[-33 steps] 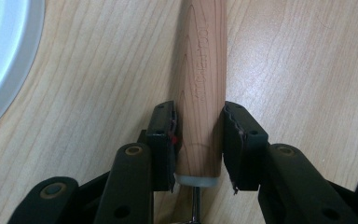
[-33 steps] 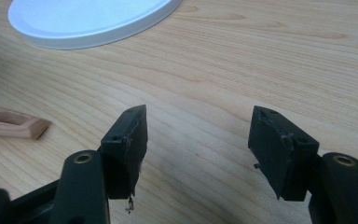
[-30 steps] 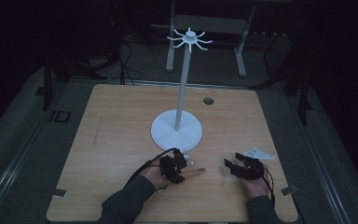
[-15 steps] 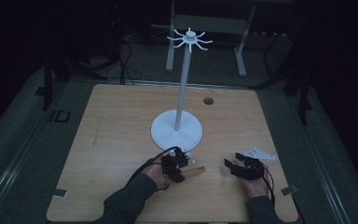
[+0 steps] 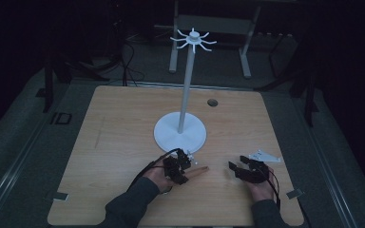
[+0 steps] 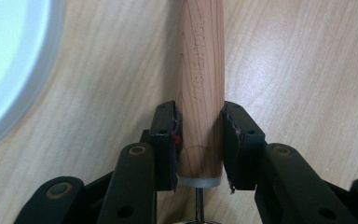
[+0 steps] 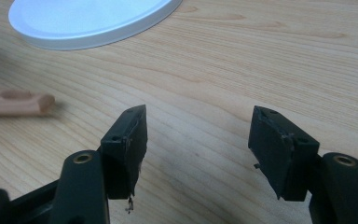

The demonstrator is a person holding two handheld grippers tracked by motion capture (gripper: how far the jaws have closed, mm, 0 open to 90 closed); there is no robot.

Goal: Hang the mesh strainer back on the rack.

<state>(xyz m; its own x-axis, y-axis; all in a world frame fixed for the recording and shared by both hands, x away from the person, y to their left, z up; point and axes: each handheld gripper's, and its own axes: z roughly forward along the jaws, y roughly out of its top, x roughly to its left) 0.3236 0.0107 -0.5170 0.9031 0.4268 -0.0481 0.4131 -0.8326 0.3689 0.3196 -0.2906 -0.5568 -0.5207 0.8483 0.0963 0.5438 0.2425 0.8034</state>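
A dim room surrounds a pale wooden desk (image 5: 123, 142) with rounded corners and a small round hole (image 5: 212, 102) near its far edge. Grey floor (image 5: 24, 142) lies around it; cables (image 5: 128, 61) and a metal frame (image 5: 214, 28) stand beyond.

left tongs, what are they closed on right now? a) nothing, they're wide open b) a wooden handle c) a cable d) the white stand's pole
b: in the left gripper view the left tongs have both jaws pressed against a wooden handle that lies on the table, with the white stand's base off to one side.
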